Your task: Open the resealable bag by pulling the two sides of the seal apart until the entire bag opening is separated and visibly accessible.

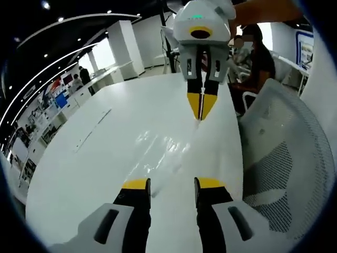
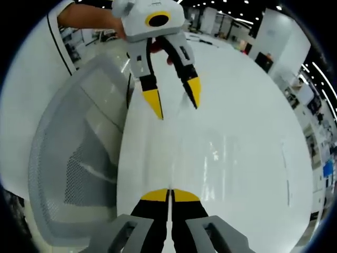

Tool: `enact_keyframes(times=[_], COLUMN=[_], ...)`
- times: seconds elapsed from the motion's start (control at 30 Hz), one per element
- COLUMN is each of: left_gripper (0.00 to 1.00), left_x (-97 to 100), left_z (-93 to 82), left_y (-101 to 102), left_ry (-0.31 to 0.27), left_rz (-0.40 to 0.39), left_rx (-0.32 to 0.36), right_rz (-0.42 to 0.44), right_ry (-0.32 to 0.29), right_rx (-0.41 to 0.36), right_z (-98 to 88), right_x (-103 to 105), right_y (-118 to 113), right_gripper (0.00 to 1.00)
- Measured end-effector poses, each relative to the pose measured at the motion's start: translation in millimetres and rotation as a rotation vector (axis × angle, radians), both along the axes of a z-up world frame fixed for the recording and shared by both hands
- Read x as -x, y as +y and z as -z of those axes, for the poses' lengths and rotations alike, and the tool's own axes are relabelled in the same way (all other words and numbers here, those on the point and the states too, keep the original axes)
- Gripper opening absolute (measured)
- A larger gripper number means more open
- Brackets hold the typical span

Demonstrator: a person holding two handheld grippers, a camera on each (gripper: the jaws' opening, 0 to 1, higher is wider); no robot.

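**Clear bag stretched flat between two grippers over the white counter**

A clear, glossy resealable plastic bag [image 1: 163,150] lies on the smooth white counter [image 1: 95,158] between the two grippers, its film visible mainly as wrinkled glints; in the right gripper view the same bag [image 2: 221,153] shows as faint vertical creases on the counter surface.

In the left gripper view, the left gripper [image 1: 172,184], with black jaws and yellow tips, has its jaws set apart, a clear gap between them, at the near edge of the bag. Whether they touch the film cannot be told. Opposite, the right gripper [image 1: 201,108] points toward the camera with its yellow tips pressed together at the bag's far edge, apparently pinching it.

In the right gripper view, the right gripper [image 2: 169,196] has its jaws closed tip to tip on a thin edge of the bag. The left gripper [image 2: 176,103] faces it with jaws spread wide.

A white mesh-backed office chair [image 1: 287,158] stands beside the counter, and a person's hand [image 2: 89,16] holds the left gripper.
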State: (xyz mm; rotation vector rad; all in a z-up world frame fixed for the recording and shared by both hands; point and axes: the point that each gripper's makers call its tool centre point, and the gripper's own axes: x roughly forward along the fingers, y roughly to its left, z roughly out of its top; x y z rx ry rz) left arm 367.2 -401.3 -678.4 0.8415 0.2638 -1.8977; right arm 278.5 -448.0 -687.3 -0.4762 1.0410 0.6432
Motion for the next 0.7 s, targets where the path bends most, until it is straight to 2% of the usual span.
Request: enact_keyframes(times=[0.23,0.4,0.7], left_gripper=[0.12,0.05,0.02], left_x=[4.0,6.3,6.0], left_z=[4.7,8.9,10.3], left_y=[1.3,2.2,2.0], left_ry=[-0.033,-0.064,-0.071], left_rz=[0.049,0.088,0.112], left_rx=[-0.020,-0.030,-0.041], right_rz=[-0.002,-0.006,0.026], right_ry=[0.003,-0.002,-0.015], right_rx=[-0.005,-0.006,-0.026], right_z=[0.5,-1.3,-5.7], right_x=[2.2,1.5,-2.2], right_y=[0.1,-0.7,-3.1], right_gripper=[0.00,0.00,0.00])
